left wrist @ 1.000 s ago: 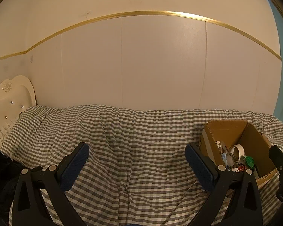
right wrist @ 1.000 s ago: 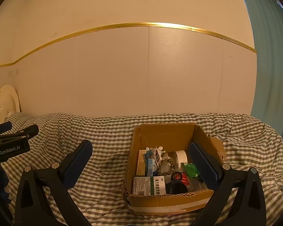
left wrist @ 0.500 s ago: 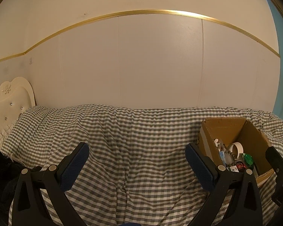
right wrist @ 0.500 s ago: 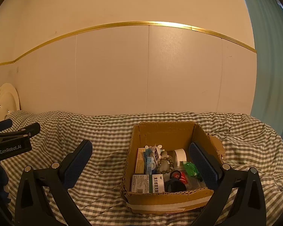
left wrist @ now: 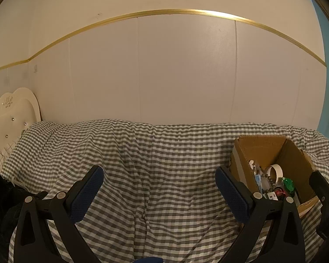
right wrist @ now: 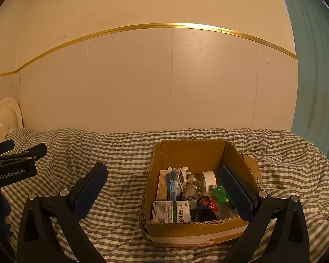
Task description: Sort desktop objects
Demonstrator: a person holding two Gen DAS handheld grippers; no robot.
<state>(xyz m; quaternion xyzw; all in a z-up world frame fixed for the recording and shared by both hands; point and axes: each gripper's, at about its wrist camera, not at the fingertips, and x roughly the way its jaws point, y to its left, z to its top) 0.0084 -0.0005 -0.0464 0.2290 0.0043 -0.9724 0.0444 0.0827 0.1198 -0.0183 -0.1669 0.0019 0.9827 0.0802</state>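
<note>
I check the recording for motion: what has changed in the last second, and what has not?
Very little. The box sits slightly lower and further left in both views, so both cameras drifted slightly. Left gripper and right gripper stayed open and empty; the box contents look unmoved.

Open cardboard box upright on checked bedspread, holding medicine box, bead bracelet, tape roll, green packet.

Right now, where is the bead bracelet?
In the right wrist view, the bead bracelet lies inside the cardboard box, near its middle, left of the white tape roll.
</note>
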